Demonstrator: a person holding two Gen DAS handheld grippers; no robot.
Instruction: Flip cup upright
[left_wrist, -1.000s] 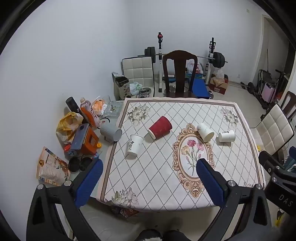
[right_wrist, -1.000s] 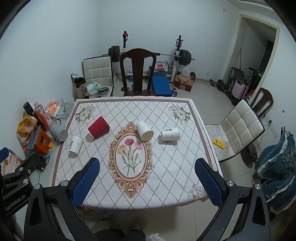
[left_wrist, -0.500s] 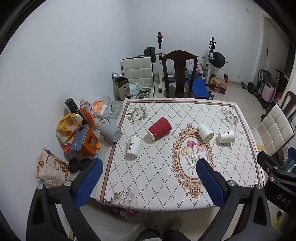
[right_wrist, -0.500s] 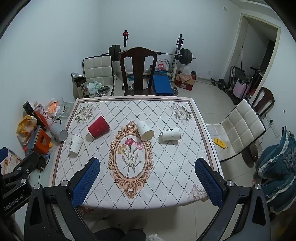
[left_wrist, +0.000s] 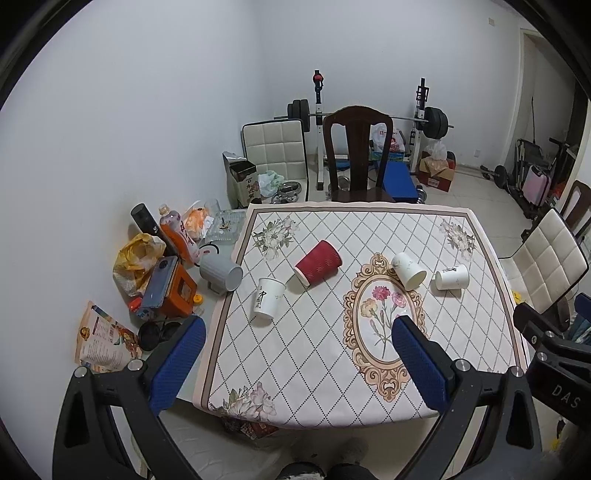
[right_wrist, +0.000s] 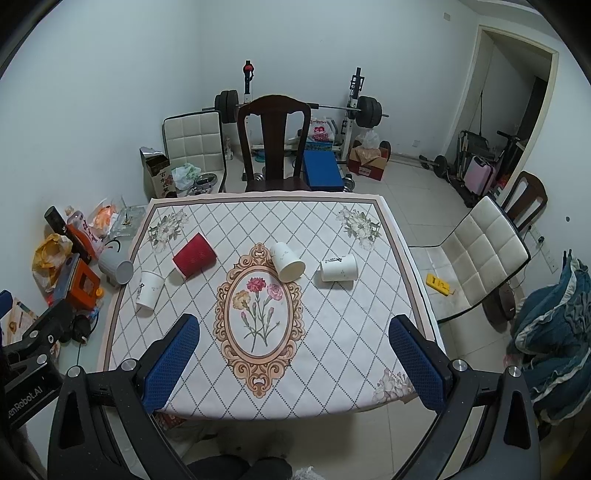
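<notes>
Several paper cups lie on their sides on the table (left_wrist: 332, 354) with the diamond-pattern floral cloth. A red ribbed cup (left_wrist: 318, 262) (right_wrist: 194, 255) lies left of centre. A white cup with black writing (left_wrist: 267, 297) (right_wrist: 150, 289) lies near the left edge. A marbled white cup (left_wrist: 408, 270) (right_wrist: 287, 261) lies by the oval flower motif. Another white cup (left_wrist: 451, 276) (right_wrist: 339, 268) lies to its right. My left gripper (left_wrist: 295, 328) is open and empty, high above the near edge. My right gripper (right_wrist: 295, 328) is open and empty too, well short of the cups.
A dark wooden chair (left_wrist: 356, 155) stands at the table's far side. A white padded chair (right_wrist: 480, 254) stands right of the table. Bottles, bags, a grey mug (left_wrist: 221, 272) and an orange box (left_wrist: 173, 291) clutter the floor at the left. Weights stand behind.
Both views have shifted only slightly; the table sits a little lower in the left wrist view. The cups have not moved and both grippers stay open.
</notes>
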